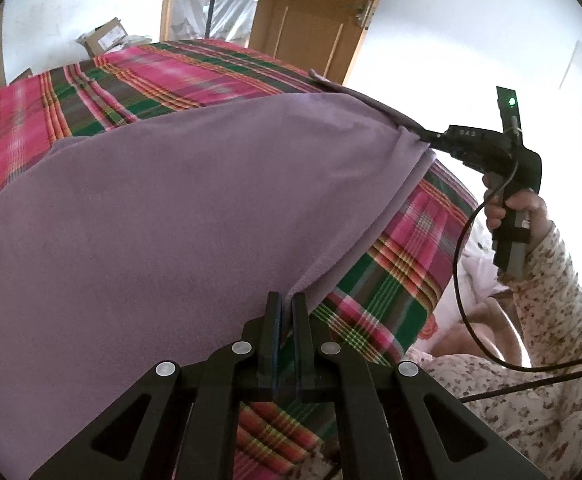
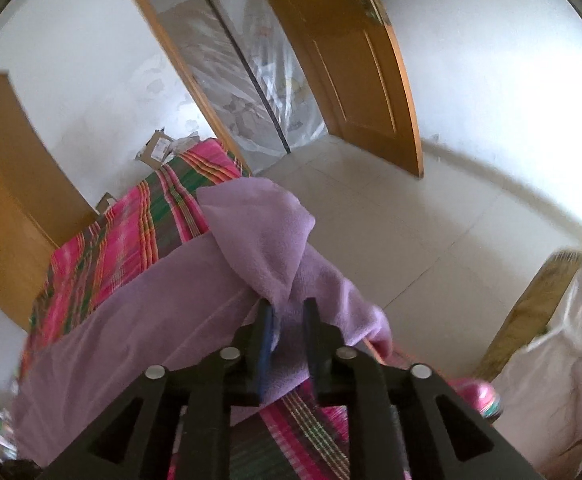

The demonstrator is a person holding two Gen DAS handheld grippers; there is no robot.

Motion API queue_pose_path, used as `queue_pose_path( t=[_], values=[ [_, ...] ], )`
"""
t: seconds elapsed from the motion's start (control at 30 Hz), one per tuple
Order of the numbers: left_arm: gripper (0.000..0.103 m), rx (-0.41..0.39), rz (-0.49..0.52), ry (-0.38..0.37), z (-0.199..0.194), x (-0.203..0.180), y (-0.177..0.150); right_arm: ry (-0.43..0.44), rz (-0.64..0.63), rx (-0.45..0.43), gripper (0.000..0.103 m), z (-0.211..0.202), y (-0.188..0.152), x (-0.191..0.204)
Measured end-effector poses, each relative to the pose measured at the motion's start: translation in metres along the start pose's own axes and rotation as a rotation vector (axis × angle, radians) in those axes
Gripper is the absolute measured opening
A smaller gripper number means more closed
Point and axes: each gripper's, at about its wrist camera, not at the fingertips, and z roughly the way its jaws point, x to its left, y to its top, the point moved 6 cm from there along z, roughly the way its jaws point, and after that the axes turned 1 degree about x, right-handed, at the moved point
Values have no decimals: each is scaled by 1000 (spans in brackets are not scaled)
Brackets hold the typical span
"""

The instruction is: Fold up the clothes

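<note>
- The purple cloth (image 1: 163,208) looks soft, fuzzy and matt.
- The checked bedsheet (image 1: 395,276) is thin woven cloth.
- The door (image 2: 355,64) is smooth, shiny wood.
- The left gripper (image 1: 287,308) is matt black plastic with shiny metal pins.

Both wrist views sit close above the plaid bed (image 1: 139,80) facing the doorway (image 2: 251,80) — their shared ground.

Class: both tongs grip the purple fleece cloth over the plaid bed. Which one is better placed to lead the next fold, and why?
Probably the right tongs. They hold the purple fleece cloth at a lifted corner, clear of the pink-and-green plaid bedsheet, free to sweep across. The left tongs pinch the near edge low, suited to anchoring.
</note>
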Motion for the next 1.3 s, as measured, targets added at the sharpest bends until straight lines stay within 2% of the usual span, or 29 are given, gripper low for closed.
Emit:
queue_pose_path(
  t=[0.1,0.17,0.3,0.43,0.6,0.77,0.9,0.97,1.03,1.1,1.3],
  values=[
    [5,0,-5,-8,0,0,-1,-42,-100,-57,20,-11,8,14],
    [5,-1,-9,-13,0,0,-1,-57,-149,-92,27,-17,14,25],
    [5,-3,-16,-23,0,0,-2,-46,-224,-98,29,-10,25,48],
    [8,1,-16,-22,-1,-1,-1,-47,-277,-33,32,16,35,61],
    [21,7,-14,-33,-1,-5,0,-103,-359,49,37,48,40,71],
    [22,12,-38,-45,-1,-4,4,-189,-445,131,37,73,41,76],
    [22,10,-55,-47,0,-4,8,-202,-458,161,37,86,46,80],
    [22,4,-54,-48,-2,-6,9,-205,-451,172,33,91,50,80],
    [22,-1,-52,-45,-2,-6,10,-191,-433,175,15,92,55,79],
    [22,1,-60,-46,-1,-6,11,-168,-404,176,7,91,60,75],
    [22,8,-97,-58,6,-1,13,-83,-238,121,5,74,76,47]
  ],
)
